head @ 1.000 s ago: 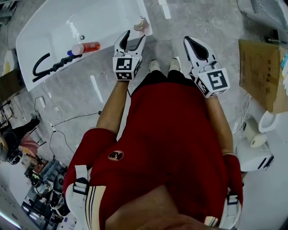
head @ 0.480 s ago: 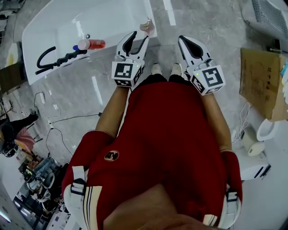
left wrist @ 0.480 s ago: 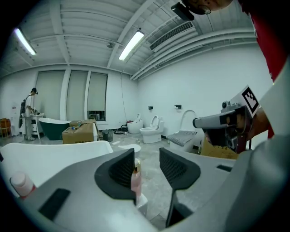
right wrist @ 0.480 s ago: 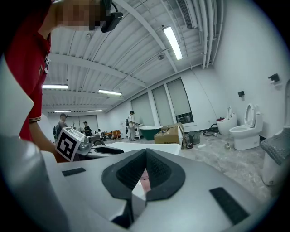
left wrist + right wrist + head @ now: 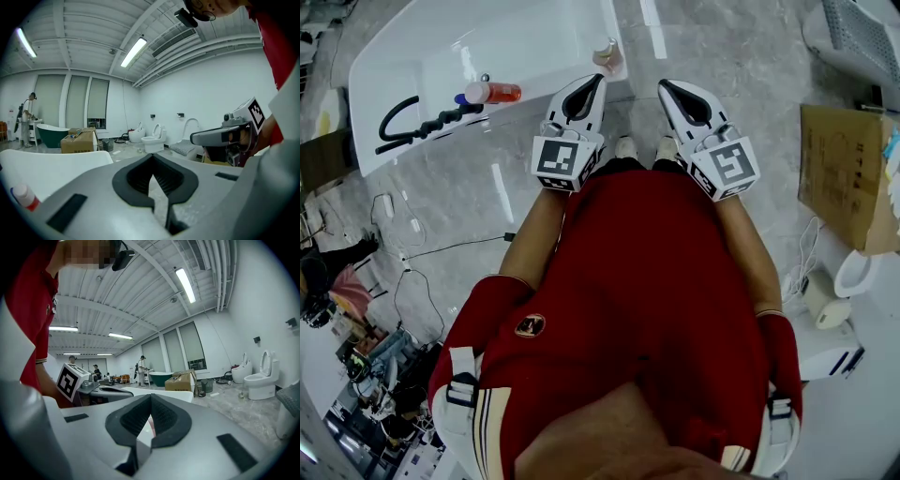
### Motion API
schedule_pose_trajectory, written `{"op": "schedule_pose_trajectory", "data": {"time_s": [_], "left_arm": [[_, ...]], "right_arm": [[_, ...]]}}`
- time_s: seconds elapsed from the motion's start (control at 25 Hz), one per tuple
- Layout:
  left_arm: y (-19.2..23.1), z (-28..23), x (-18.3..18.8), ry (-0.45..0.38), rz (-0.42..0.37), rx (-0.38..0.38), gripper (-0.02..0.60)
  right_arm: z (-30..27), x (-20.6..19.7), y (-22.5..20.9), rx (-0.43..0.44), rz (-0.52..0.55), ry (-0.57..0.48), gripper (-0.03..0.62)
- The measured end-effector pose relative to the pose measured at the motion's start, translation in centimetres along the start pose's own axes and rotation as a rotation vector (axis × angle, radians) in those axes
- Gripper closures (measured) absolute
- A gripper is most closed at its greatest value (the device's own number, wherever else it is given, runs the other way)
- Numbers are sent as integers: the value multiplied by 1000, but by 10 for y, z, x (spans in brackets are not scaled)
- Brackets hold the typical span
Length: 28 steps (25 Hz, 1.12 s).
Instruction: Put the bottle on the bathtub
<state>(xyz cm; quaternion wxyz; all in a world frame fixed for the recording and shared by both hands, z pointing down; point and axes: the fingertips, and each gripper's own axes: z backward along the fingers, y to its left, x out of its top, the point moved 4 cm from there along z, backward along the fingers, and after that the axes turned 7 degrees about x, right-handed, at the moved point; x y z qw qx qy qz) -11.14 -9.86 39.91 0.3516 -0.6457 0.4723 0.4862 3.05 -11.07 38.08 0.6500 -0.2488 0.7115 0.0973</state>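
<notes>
The white bathtub [image 5: 539, 37] holds one black shower hose [image 5: 412, 122], and a red bottle [image 5: 497, 92] lies beside the hose. A pale bottle [image 5: 605, 54] stands on the tub's corner rim. A second ago the left gripper [image 5: 598, 81] was spread beside that bottle; its jaws have just closed on nothing. The right gripper [image 5: 664, 86] is pressed together, empty. Two bottles, two grippers.
</notes>
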Motion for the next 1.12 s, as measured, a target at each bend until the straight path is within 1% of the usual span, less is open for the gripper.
{"op": "schedule_pose_trajectory", "data": {"time_s": [0.28, 1.12], "left_arm": [[-8, 6, -1, 3, 1, -37, 575], [-9, 0, -7, 24, 11, -47, 575]], "right_arm": [[3, 8, 2, -10, 18, -22, 600], [7, 7, -5, -29, 19, -12, 600]]}}
